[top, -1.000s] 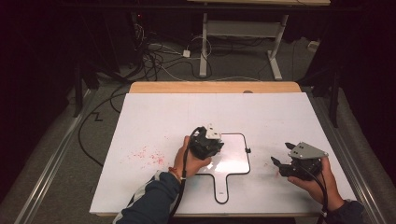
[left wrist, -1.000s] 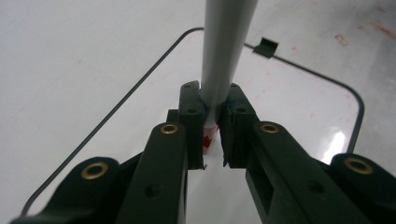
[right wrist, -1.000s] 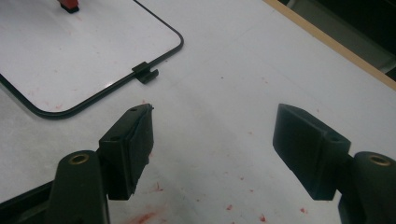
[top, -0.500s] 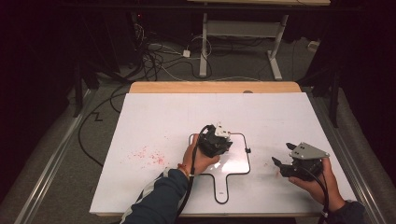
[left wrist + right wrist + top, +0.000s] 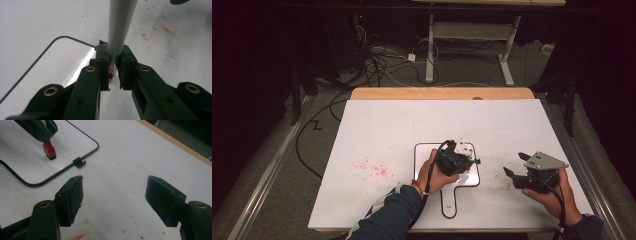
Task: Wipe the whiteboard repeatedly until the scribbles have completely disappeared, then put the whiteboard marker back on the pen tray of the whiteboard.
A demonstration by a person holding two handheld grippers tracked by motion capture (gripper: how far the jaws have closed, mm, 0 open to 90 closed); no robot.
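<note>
Near the front edge of the white surface (image 5: 492,125), right of centre, lay a small whiteboard (image 5: 424,152) with a thin black rim and a handle pointing at the front edge. The left claw (image 5: 472,161) stood over the board's right half, clamped on a grey marker (image 5: 120,30). The marker's long axis ran steeply down, its red tip (image 5: 49,150) just above the board, perhaps touching. The right claw (image 5: 514,165), its jaws wide apart and holding nothing, hovered well to the right near the surface's right edge, pointing towards the board. Faint red smears (image 5: 372,167) marked the surface left of the board. Bare board lay leftward for strokes.
</note>
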